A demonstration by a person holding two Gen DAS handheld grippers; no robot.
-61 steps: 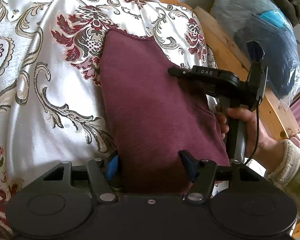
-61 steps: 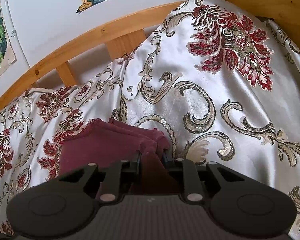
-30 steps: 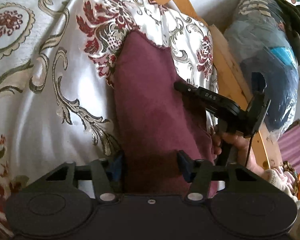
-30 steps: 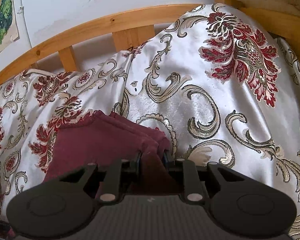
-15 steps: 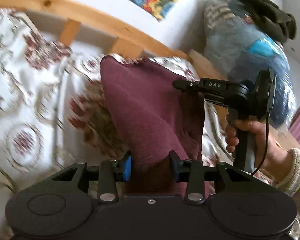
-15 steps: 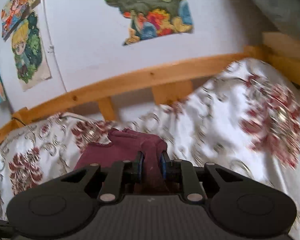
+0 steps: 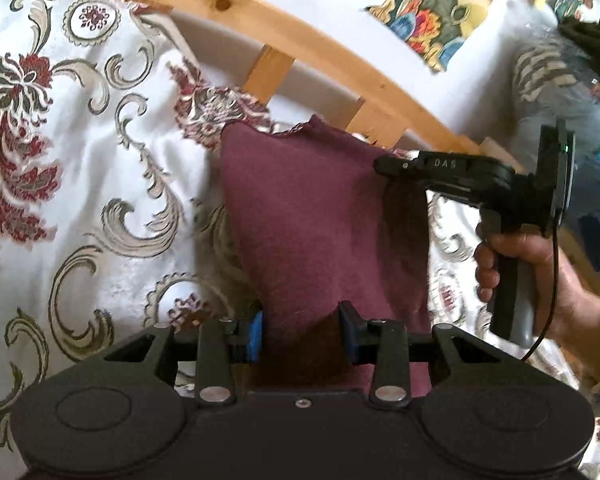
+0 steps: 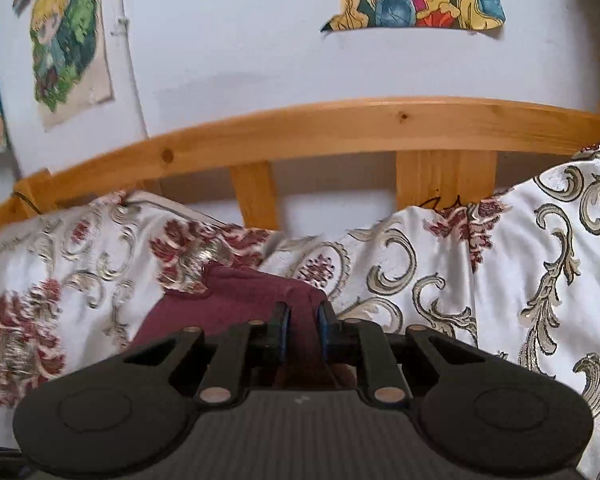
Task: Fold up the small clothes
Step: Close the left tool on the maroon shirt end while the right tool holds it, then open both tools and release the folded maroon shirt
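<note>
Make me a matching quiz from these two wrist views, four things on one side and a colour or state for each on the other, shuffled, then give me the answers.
Things:
1. maroon knit garment
2. patterned satin bedspread
3. wooden bed rail
4. right gripper

States:
A. light pine, running along the white wall
B. held at two edges, partly lifted
C. white with red and gold scrollwork
D. jaws shut on a fold of fabric

Pairs: 1-B, 2-C, 3-A, 4-D
</note>
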